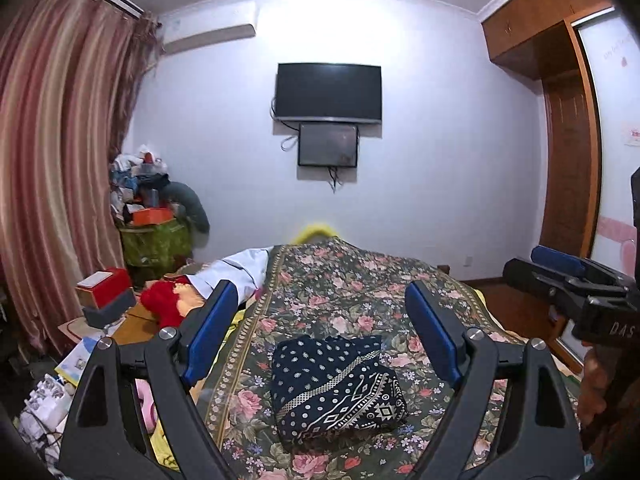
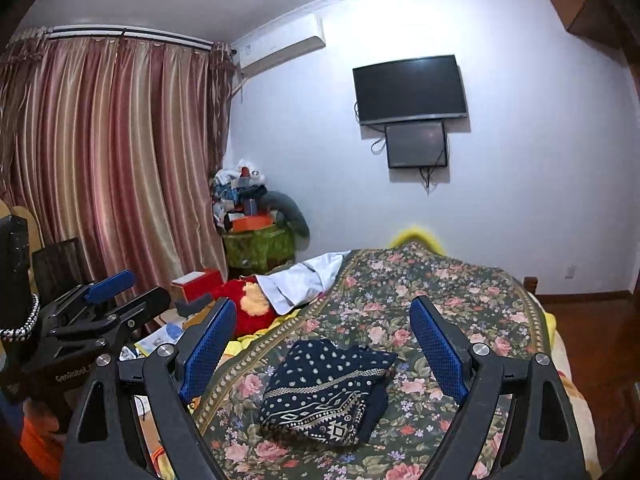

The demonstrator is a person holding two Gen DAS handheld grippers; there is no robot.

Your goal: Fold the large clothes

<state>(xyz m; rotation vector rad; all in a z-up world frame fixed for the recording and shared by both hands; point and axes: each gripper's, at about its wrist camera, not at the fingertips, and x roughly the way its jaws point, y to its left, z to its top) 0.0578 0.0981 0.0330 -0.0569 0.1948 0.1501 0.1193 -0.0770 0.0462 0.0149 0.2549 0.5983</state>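
Near the middle of the bed's floral green bedspread [image 1: 360, 280] lies the folded navy garment with white dots and a geometric border [image 1: 334, 386], squared into a compact bundle with bare spread on all sides of it. Both claws hang above it with nothing between their blue pads. The left claw [image 1: 320, 334] stands wide, its fingers framing the bundle without touching it; the right claw [image 2: 322, 342] is equally wide and clear of the cloth.

Along the bed's left edge the room is crowded: a red plush toy [image 1: 162, 304], a white cloth [image 1: 240, 270] draped over the spread's corner, a red box [image 1: 106, 286] and loose papers. The right edge drops to open wooden floor [image 1: 516, 308].

From the left wrist view, a tall wooden wardrobe [image 1: 568, 152] fills the right side, and the right claw enters at that edge with the letters "DAS" on its black body. From the right wrist view, the striped pink curtain [image 2: 116, 152] spreads broadly, and the left claw shows at the left edge with "GenRobot" printed on it, beside a person's orange sleeve [image 2: 40, 440].

On the far white wall hang a dark flat television [image 2: 410, 88] with a smaller screen [image 2: 416, 144] below it, and a white air conditioner [image 2: 280, 46] near the curtain. Heaped clutter [image 2: 252, 208] fills the corner.
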